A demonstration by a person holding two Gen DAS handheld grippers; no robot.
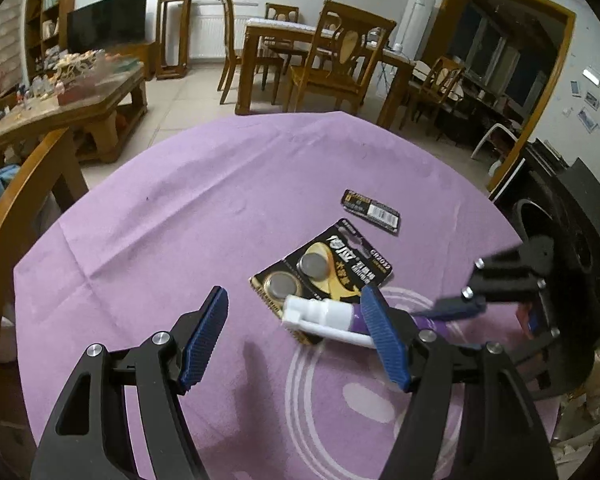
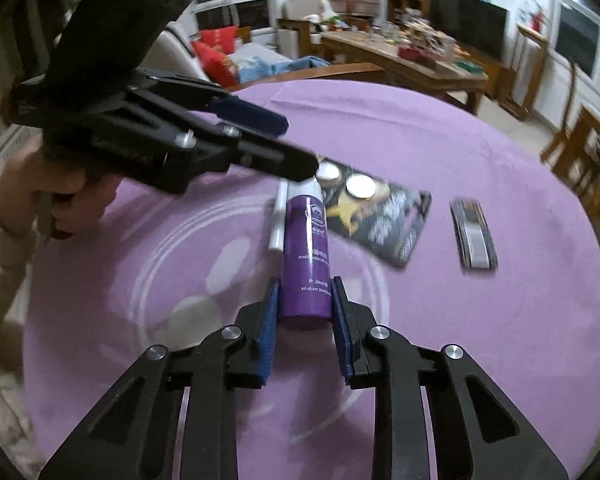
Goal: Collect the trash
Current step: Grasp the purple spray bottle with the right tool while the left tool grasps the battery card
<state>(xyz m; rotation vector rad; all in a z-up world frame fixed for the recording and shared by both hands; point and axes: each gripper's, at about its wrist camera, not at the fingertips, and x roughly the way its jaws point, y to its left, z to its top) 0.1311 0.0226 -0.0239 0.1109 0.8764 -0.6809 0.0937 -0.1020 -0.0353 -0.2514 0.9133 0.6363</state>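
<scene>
A purple spray bottle (image 2: 306,240) with a white cap (image 1: 320,312) lies on the purple tablecloth (image 1: 160,240). My right gripper (image 2: 306,284) is shut on the bottle's base, its blue pads pressing both sides. In the left wrist view it reaches in from the right (image 1: 452,308). My left gripper (image 1: 295,294) stands open over the cap end, with its right finger across the bottle's neck and nothing gripped; the right wrist view shows it (image 2: 300,146) above the cap. A black-and-gold coin-battery card (image 1: 328,268) lies partly under the cap. A small dark packet (image 1: 372,210) lies beyond it.
A wooden chair back (image 1: 20,208) stands at the table's left edge. A black round-fronted object (image 1: 560,260) is close on the right. A hand (image 2: 60,196) holds the left gripper. Beyond the table are a dining set (image 1: 320,60) and a cluttered coffee table (image 1: 80,92).
</scene>
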